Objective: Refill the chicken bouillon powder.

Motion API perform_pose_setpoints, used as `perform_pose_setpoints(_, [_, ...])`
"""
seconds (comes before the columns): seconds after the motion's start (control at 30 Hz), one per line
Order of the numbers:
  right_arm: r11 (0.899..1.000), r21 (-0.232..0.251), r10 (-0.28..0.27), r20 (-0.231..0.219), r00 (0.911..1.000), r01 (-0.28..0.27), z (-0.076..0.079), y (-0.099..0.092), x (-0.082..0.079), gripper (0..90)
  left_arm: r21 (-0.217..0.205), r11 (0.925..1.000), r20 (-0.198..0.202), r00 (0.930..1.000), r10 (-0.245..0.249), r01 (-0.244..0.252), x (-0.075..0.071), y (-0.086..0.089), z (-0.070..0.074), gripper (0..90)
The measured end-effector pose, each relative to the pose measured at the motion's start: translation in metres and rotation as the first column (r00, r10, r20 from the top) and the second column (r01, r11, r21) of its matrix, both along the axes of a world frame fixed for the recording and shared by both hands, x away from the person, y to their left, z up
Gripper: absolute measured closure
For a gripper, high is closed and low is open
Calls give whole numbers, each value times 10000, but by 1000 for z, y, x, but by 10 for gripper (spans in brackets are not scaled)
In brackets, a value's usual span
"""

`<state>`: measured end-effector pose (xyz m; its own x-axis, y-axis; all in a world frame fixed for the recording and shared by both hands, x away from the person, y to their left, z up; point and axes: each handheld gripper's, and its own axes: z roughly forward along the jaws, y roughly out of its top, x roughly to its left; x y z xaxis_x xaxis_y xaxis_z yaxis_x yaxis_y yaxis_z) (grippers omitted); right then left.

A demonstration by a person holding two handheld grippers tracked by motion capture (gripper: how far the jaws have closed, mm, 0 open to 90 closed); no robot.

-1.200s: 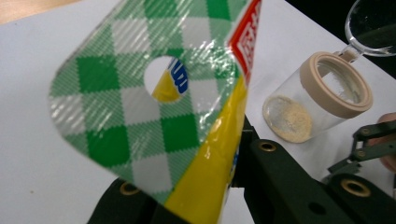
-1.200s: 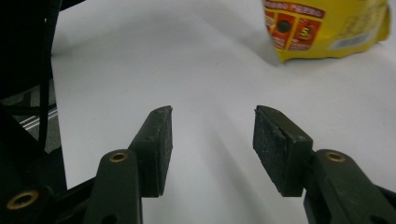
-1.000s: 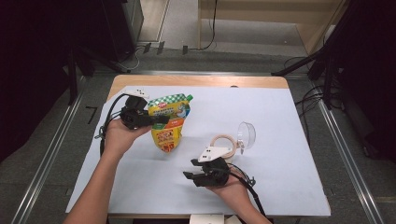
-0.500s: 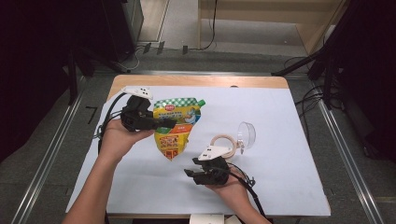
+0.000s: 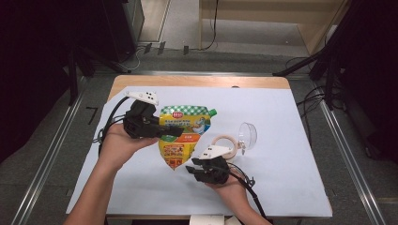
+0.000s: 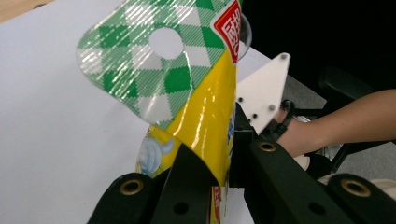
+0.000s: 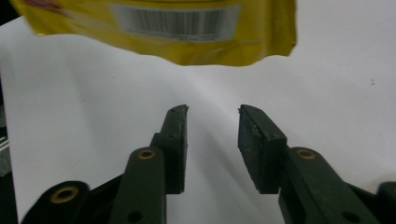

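Pouch work: the left gripper [image 5: 171, 130] has its jaws clamped on a glossy yellow plastic pouch with a green-checked top [image 5: 183, 136], lifted over the white table sheet [image 5: 281, 122] near centre. Its long axis runs 12 to 6 o'clock in the high view, checked top at 12, bottom corner at 6. The right gripper [image 7: 212, 116], at 5 o'clock from the pouch, has just been narrowing its jaws, nothing between them. It should approach that hanging corner squarely and pinch it flat
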<state>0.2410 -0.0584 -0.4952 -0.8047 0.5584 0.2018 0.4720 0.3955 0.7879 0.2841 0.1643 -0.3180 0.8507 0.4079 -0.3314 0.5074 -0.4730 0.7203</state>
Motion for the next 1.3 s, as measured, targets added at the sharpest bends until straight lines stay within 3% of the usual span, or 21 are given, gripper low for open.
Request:
perform_pose_setpoints(0.23, [9982, 419, -431, 142, 9990, 424, -1, -3, 4, 662, -328, 9991, -242, 9993, -276, 268, -7, -5, 6, 900])
perform_pose_setpoints(0.4, [9963, 806, -366, 808, 9961, 300, 6, -2, -1, 668, -314, 9988, -530, 9979, -383, 366, -8, -10, 3, 900])
perform_pose_setpoints(0.43, [9978, 624, -293, 1057, 9940, 228, 7, -1, -3, 680, -384, 9986, -611, 9974, -375, 351, -7, -10, 2, 900])
perform_pose_setpoints(0.53, [9997, -116, 221, 2244, 9742, -201, 10, 4, -14, 691, -411, 9990, -657, 9976, -206, 179, -5, -10, 0, 899])
perform_pose_setpoints(0.63, [9972, -511, 659, 2758, 9590, -539, 12, 13, -25, 680, -364, 9993, -743, 9972, -79, 52, -5, -11, -1, 896])
perform_pose_setpoints(0.67, [9961, -579, 804, 2780, 9572, -669, 13, 16, -27, 680, -398, 9992, -772, 9970, -42, 11, -5, -12, -2, 894])
perform_pose_setpoints(0.8, [9939, -342, 1101, 2245, 9682, -1051, 16, 21, -31, 680, -308, 9993, -645, 9978, 173, -193, -5, -18, -5, 873])
perform_pose_setpoints(0.93, [9933, -12, 1142, 1838, 9763, -1160, 19, 20, -32, 679, -228, 9993, -762, 9967, 271, -289, -5, -24, -9, 838])
perform_pose_setpoints(1.3, [9885, 160, 1472, 1358, 9797, -1507, 20, 25, -38, 679, 394, 9982, -569, 9973, 466, -444, -7, -39, -17, 772])
